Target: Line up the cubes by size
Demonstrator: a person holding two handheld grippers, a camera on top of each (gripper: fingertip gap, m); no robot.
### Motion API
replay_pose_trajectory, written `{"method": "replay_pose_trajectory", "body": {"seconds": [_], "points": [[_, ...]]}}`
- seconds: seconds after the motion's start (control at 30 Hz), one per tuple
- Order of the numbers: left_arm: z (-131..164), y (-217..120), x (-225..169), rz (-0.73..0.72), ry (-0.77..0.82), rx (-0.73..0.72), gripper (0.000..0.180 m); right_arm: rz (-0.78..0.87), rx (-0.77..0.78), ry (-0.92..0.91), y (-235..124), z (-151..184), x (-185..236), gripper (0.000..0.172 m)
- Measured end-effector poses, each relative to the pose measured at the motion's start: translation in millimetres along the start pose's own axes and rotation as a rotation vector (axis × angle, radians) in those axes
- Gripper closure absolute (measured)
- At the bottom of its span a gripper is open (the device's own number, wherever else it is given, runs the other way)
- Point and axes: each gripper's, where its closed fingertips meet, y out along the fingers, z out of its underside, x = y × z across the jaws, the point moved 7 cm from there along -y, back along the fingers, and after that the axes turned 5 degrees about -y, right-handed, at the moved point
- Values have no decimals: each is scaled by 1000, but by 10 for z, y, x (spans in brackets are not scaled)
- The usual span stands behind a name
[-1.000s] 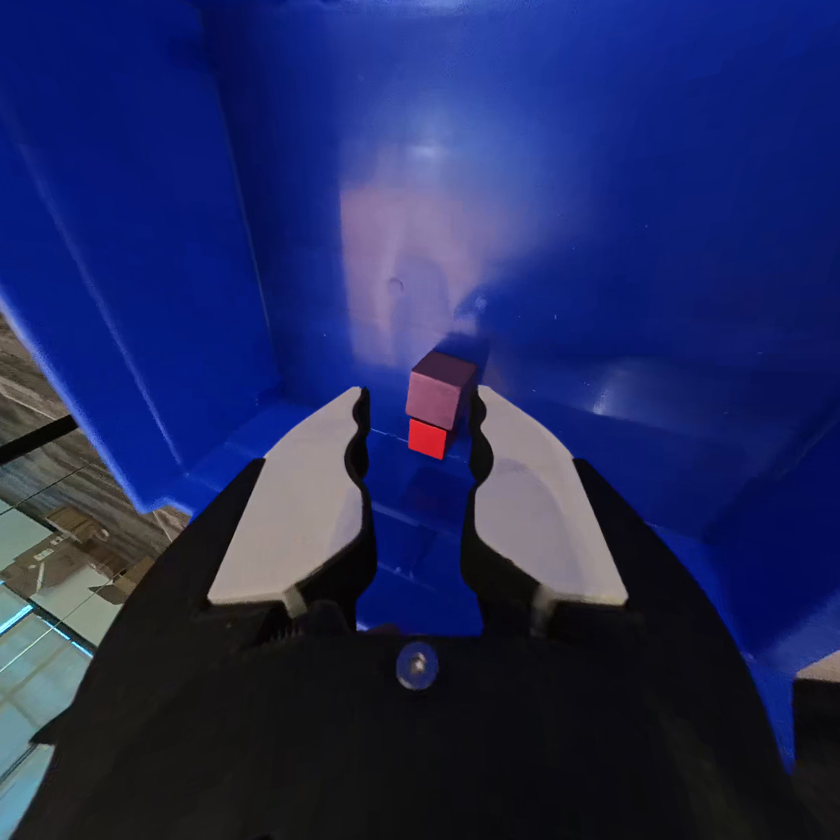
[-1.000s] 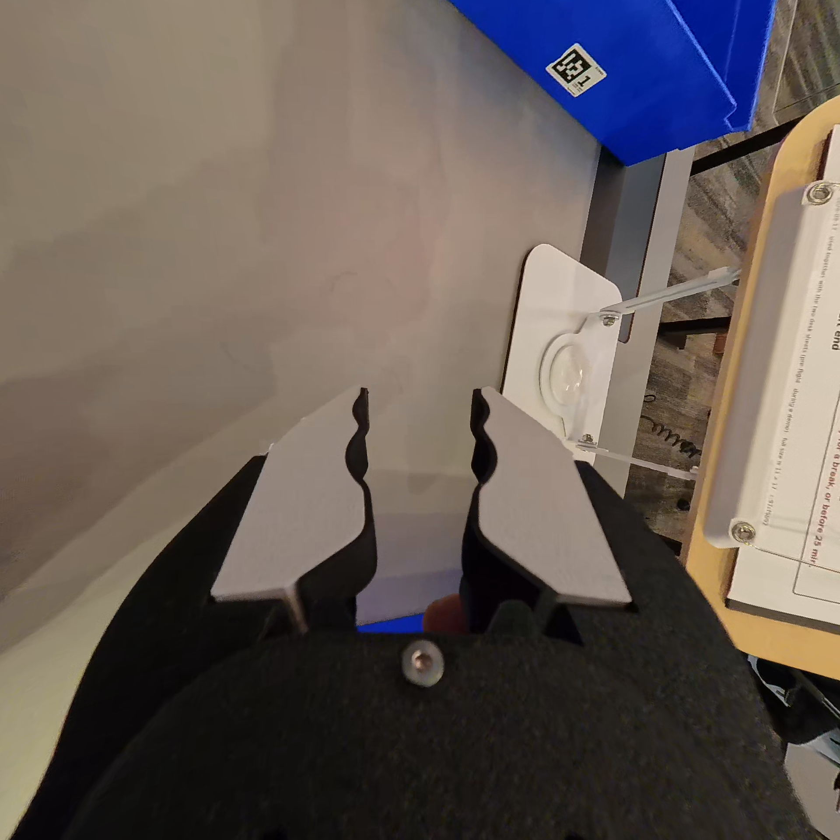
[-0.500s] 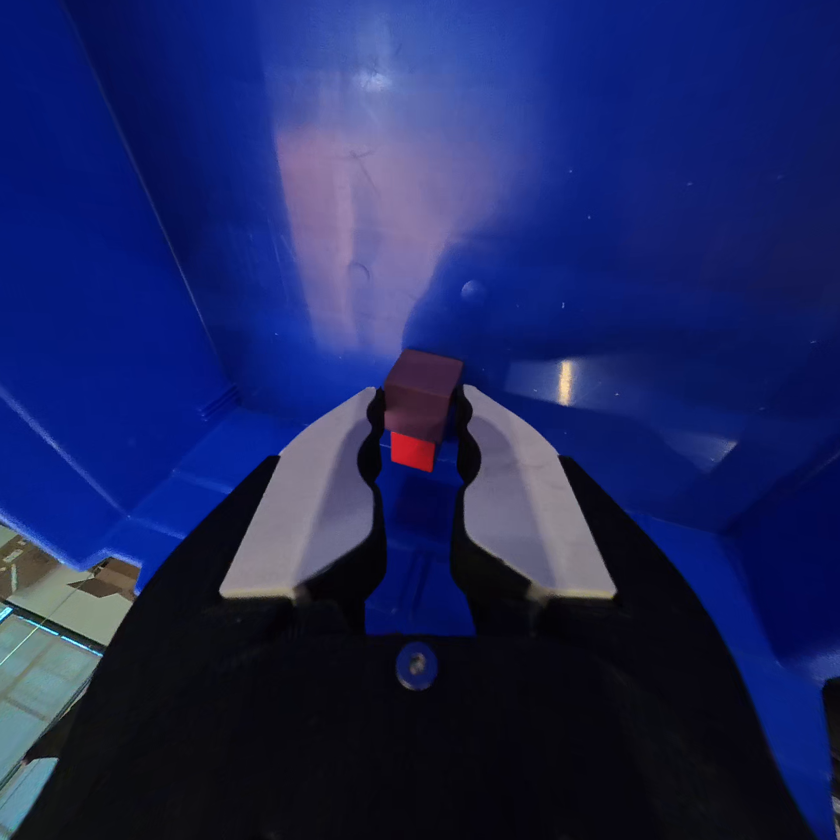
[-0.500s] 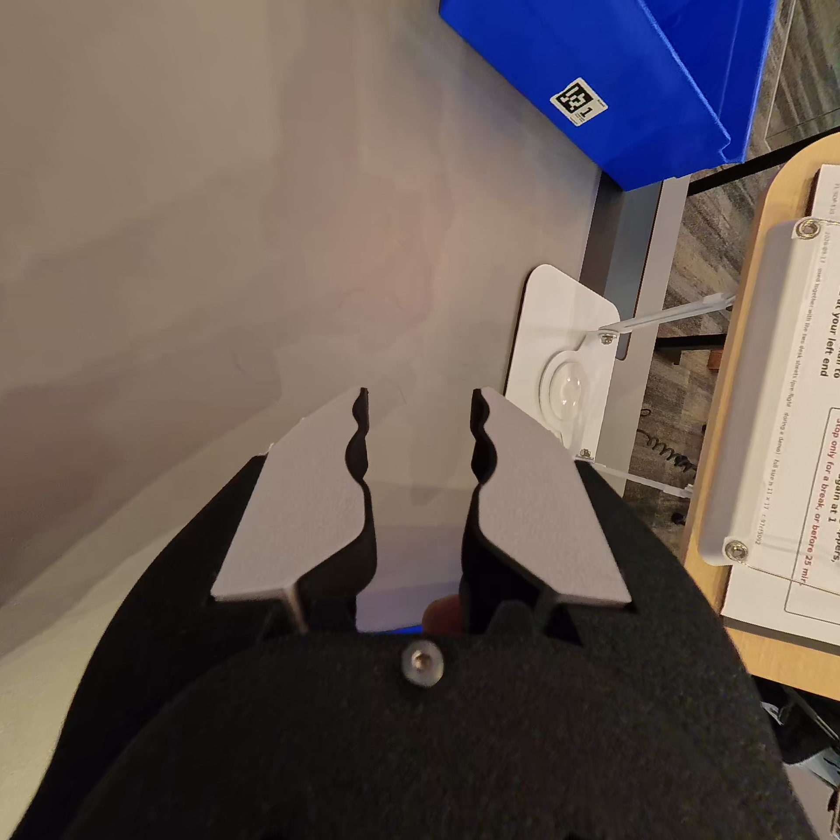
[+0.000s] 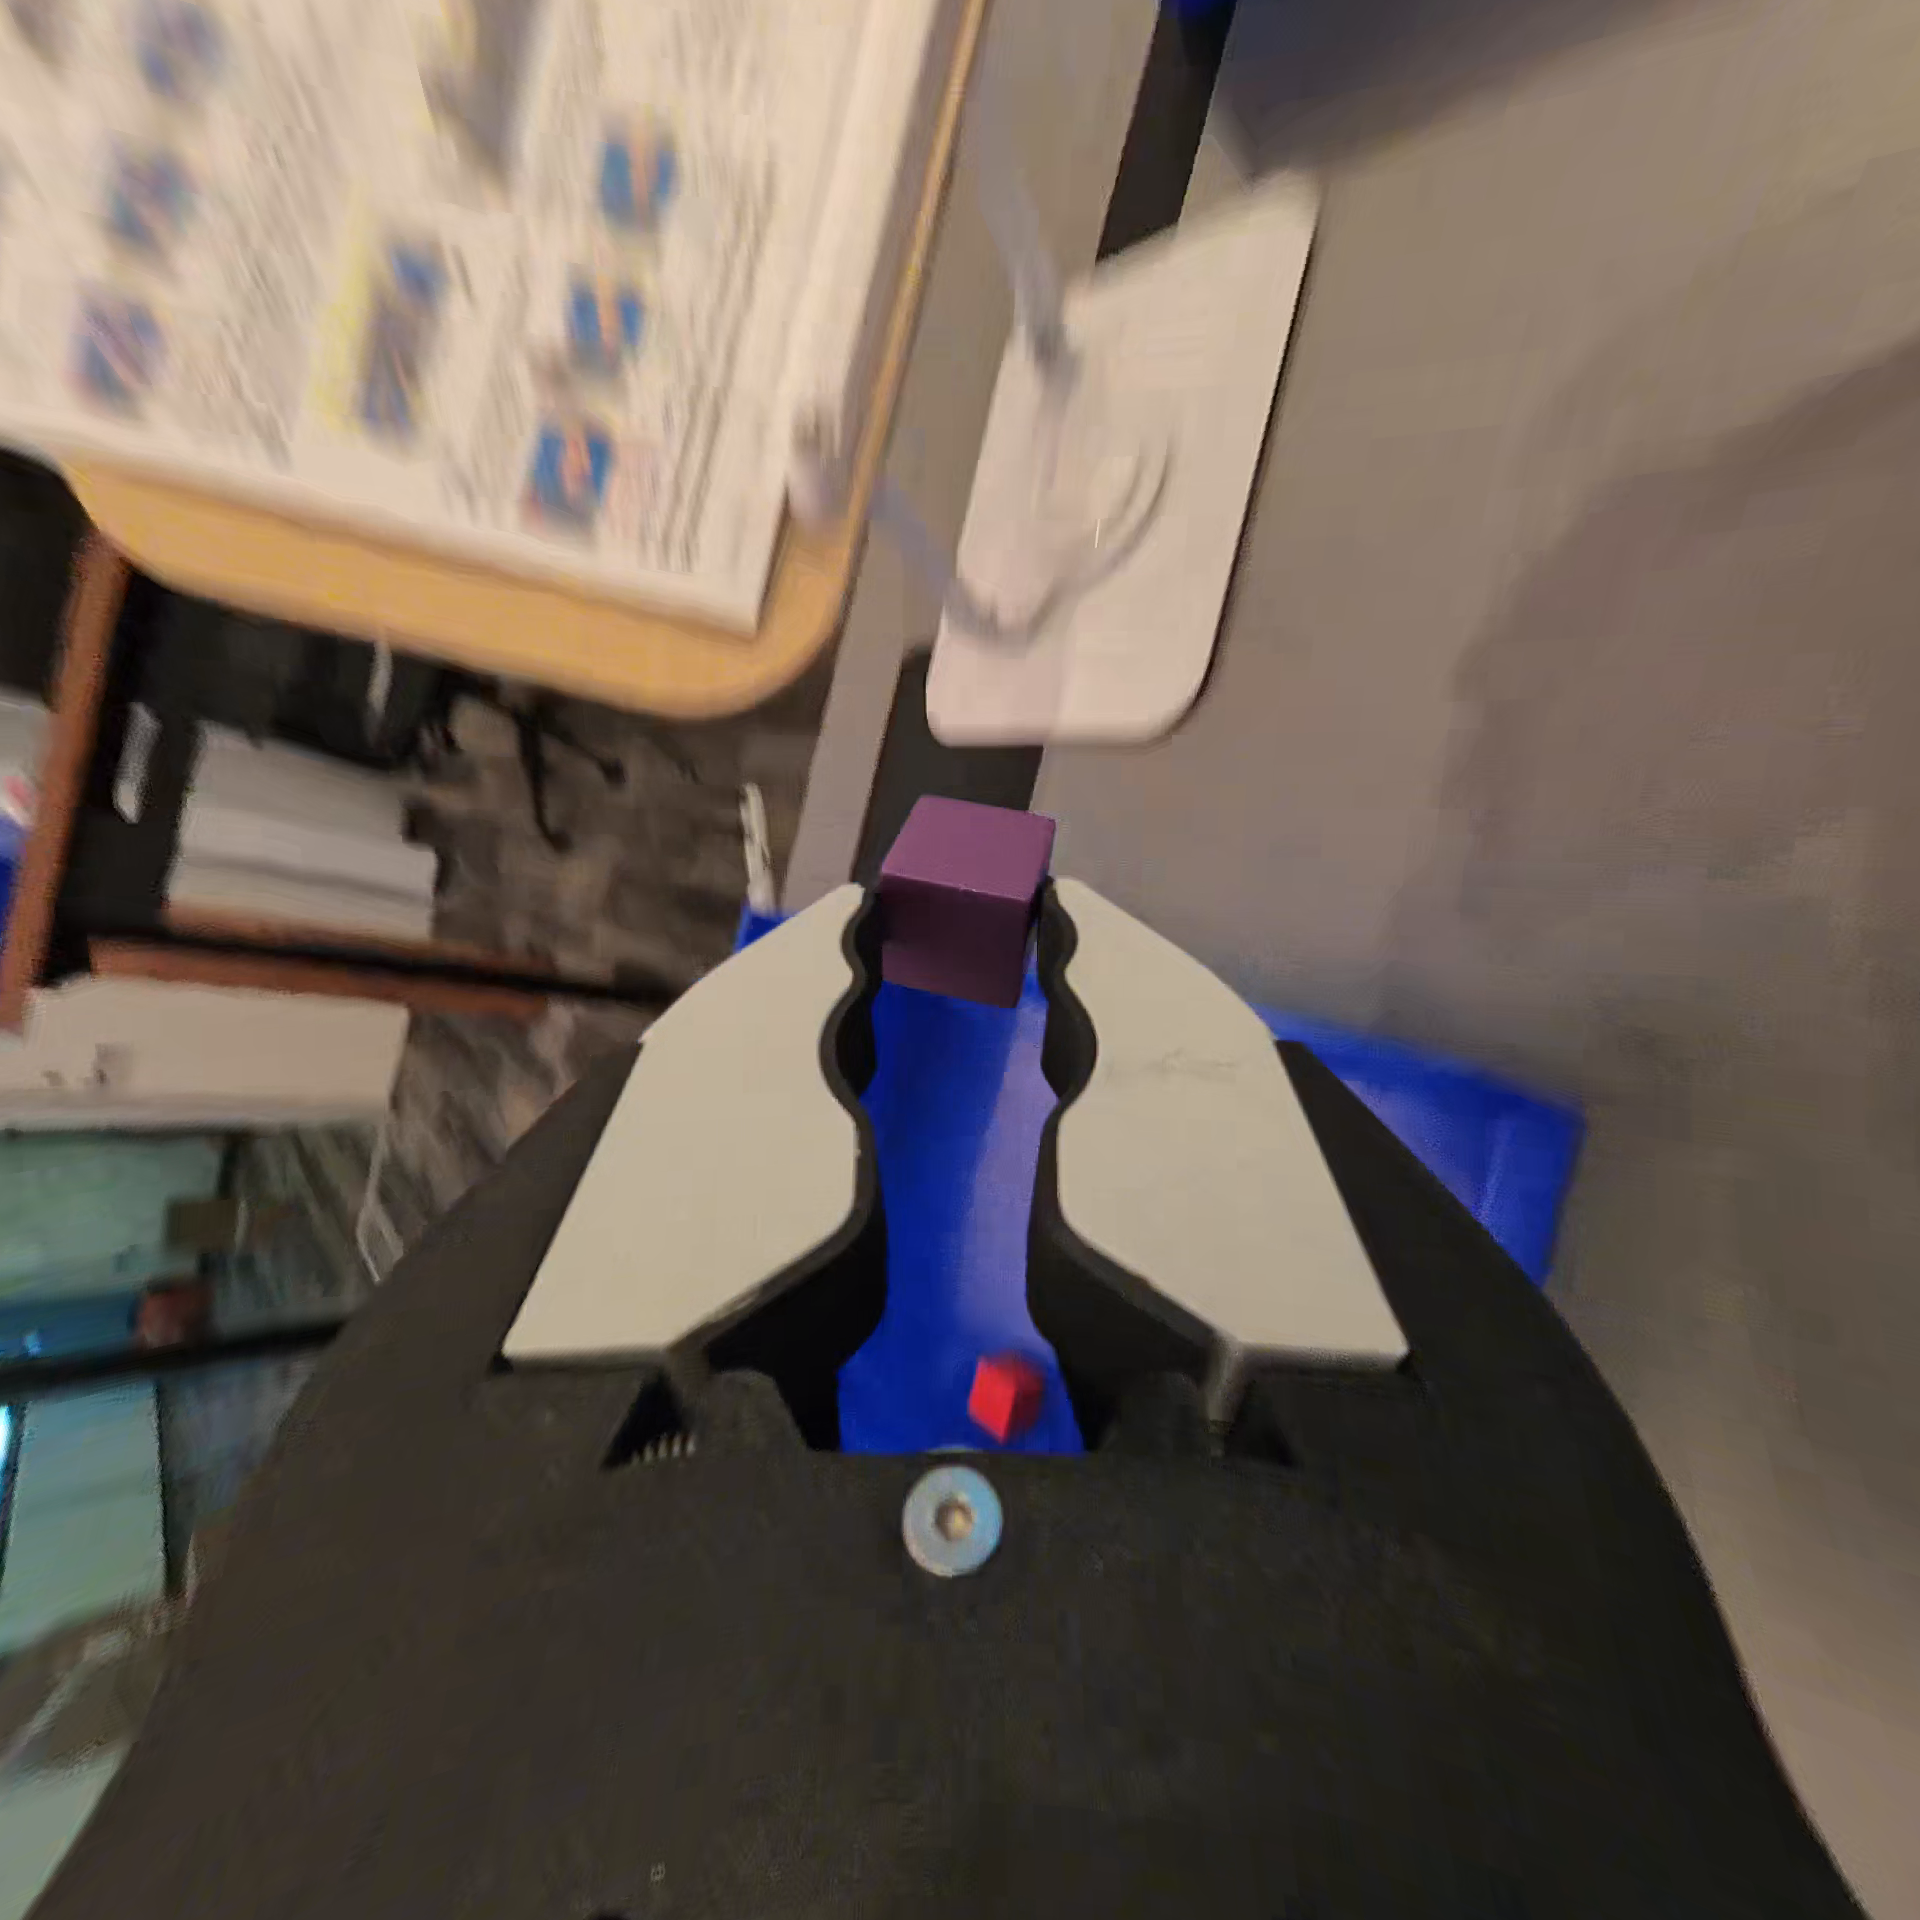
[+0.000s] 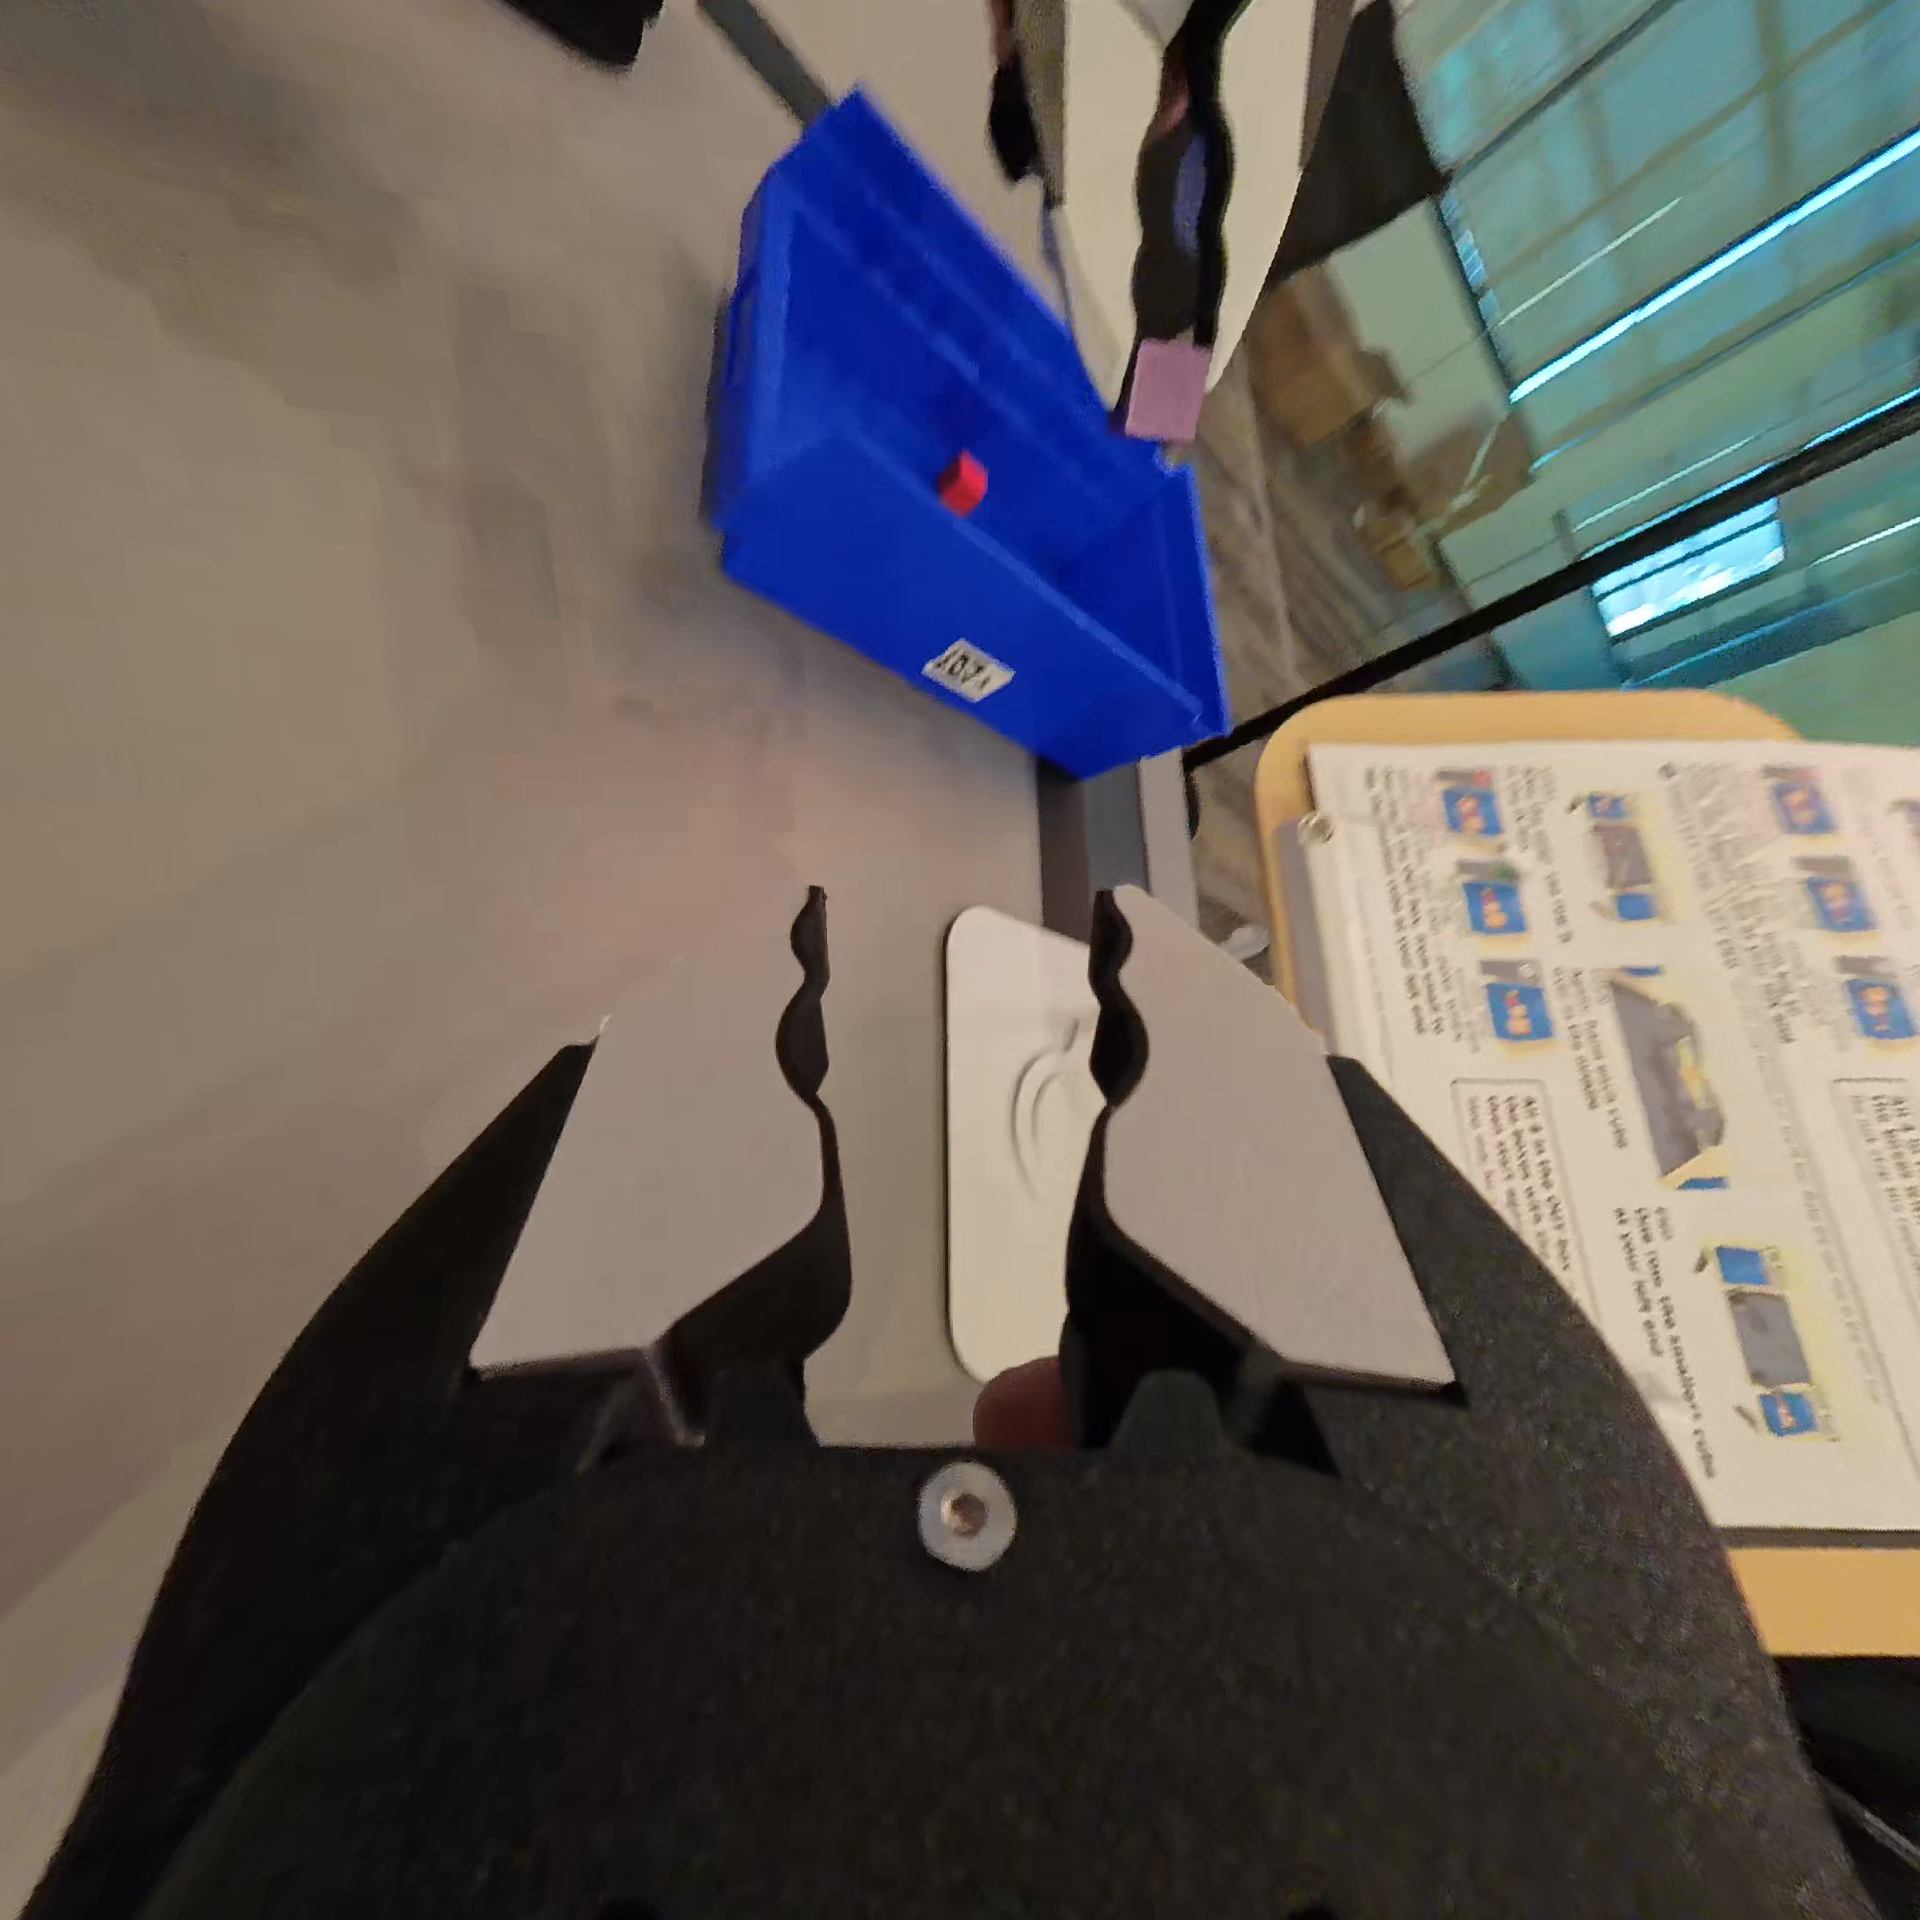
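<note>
A grey tabletop [image 6: 364, 727] fills the left of the right wrist view. Near its edge lies a white rounded plate [image 6: 1013, 1143] with a raised ring moulded in it. Beside the tabletop stands a tan wooden board [image 6: 1288, 769] carrying printed sheets [image 6: 1621, 1039] with small pictures and lines of text. Beyond are a dark patterned floor [image 6: 1299, 540] and glass panels [image 6: 1662, 260] with bright streaks. The left wrist view is blurred; it shows the same board and plate.
</note>
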Motion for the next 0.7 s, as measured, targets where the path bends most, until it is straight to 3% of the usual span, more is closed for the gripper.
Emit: {"method": "replay_pose_trajectory", "body": {"seconds": [0.17,0.3,0.53,0.7], "points": [[-987,-129,-448,28,65,-355,153,97,-154,17,-83,-222,-69,124],[-1559,-189,-666,109,118,-538,153,163,-222,3,-214,-336,-124,126],[-2040,-178,-736,134,157,-697,153,286,-343,21,-529,-403,-282,129],[-2141,-138,-778,157,163,-740,153,324,-343,8,-623,-382,-325,129]]}}
